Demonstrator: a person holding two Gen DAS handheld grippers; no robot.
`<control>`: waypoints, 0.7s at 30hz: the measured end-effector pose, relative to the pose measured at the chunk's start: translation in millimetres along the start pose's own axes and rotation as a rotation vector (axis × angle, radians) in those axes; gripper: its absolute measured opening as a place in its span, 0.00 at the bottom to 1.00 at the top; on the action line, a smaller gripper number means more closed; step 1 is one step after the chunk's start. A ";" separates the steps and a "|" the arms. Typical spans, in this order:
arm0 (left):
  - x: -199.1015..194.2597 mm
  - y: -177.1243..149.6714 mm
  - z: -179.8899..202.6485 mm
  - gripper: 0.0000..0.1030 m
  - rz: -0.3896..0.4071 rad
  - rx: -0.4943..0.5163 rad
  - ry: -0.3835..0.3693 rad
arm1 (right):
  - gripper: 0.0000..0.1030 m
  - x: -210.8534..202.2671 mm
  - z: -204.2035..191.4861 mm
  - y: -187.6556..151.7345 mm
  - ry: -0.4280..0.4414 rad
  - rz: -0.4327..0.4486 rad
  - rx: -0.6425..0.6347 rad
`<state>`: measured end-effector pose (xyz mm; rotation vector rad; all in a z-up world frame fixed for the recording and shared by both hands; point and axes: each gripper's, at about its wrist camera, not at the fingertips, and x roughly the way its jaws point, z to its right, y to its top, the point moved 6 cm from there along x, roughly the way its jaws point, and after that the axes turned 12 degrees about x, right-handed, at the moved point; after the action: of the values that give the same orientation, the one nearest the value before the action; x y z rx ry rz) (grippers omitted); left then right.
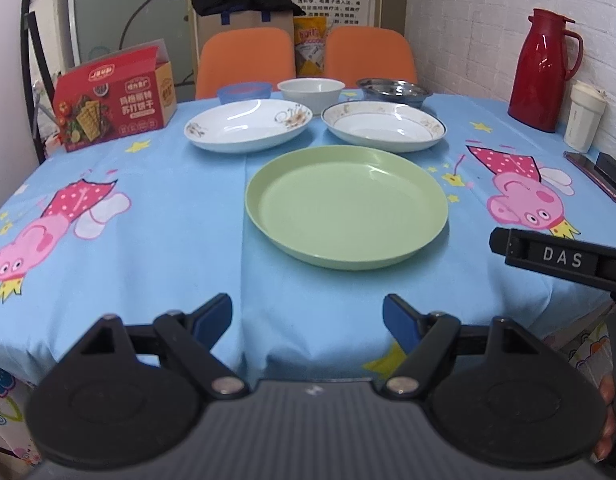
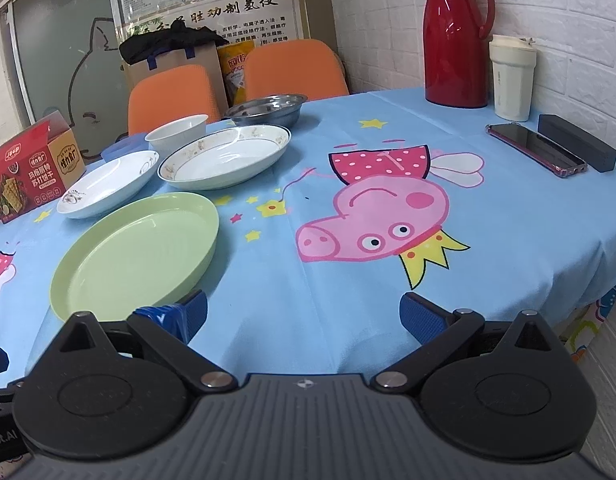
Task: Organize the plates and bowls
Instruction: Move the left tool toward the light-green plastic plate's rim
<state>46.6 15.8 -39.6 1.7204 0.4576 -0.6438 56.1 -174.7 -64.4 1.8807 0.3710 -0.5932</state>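
Left gripper [image 1: 307,316] and right gripper [image 2: 303,314] are held spread wide at the table [image 1: 147,248] edge, nothing pinched. Green plate [image 1: 346,208] is seen nearest, two white plates [image 1: 247,124] behind, bowls [image 1: 311,90] farthest, chairs [image 1: 245,60] beyond.

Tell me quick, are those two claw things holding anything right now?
Left gripper: open, holding nothing.
Right gripper: open, holding nothing.

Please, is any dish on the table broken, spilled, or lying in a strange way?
Nothing stands out. The green plate, the two white plates and the three bowls behind them all sit upright, separate and empty, with no visible cracks or spills on the tablecloth.
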 end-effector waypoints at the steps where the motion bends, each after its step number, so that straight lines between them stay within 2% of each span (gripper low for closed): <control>1: -1.8 0.0 0.1 0.75 0.005 -0.001 0.000 | 0.88 -1.5 -0.4 0.3 0.001 0.005 -0.002; 9: -6.1 0.3 -3.3 0.76 0.019 -0.009 0.005 | 0.88 -6.3 -3.7 2.0 0.007 0.018 -0.012; 21: 4.0 1.9 -21.3 0.75 0.000 -0.055 0.018 | 0.88 1.0 -4.4 1.1 0.002 0.004 -0.010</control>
<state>54.6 35.9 -37.2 1.6757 0.4837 -0.6107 58.5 -171.0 -62.8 1.8723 0.3710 -0.5856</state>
